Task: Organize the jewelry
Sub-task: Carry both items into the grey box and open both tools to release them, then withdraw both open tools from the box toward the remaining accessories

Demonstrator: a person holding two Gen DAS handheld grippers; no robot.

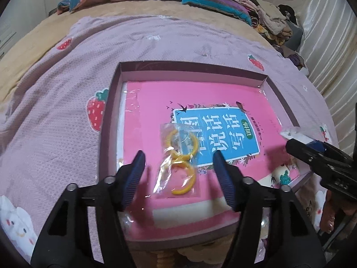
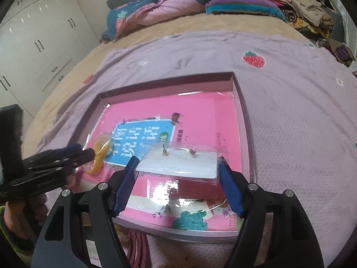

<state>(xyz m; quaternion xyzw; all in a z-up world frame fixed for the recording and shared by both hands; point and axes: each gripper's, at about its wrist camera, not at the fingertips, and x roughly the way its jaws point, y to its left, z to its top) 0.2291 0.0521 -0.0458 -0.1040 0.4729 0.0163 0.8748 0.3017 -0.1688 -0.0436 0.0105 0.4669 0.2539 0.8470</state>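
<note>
— Across a bed [image 1: 156,44], under a lilac waffle-knit blanket [image 2: 290,111] dotted with strawberries; beyond, tan sheet, folded quilts, heaped clothes; white wardrobe doors [image 2: 33,33] at left.

— On the blanket?

— Shallow mauve cardboard tray [image 1: 111,102]; inside, lying flat, glossy pink book [image 1: 200,98], teal panel, white Chinese characters, "说话写话" legible.

— And the jewelry?

— Yellow rings in a clear crinkly bag [image 1: 178,156], resting on the book between the left gripper [image 1: 178,156] pads, untouched; jaws spread, no grip.

— Right side?

— Right gripper [image 2: 177,163] clamped on earring card [image 2: 178,163]: white rectangle, two small studs, clear sleeve, held above the book.
</note>
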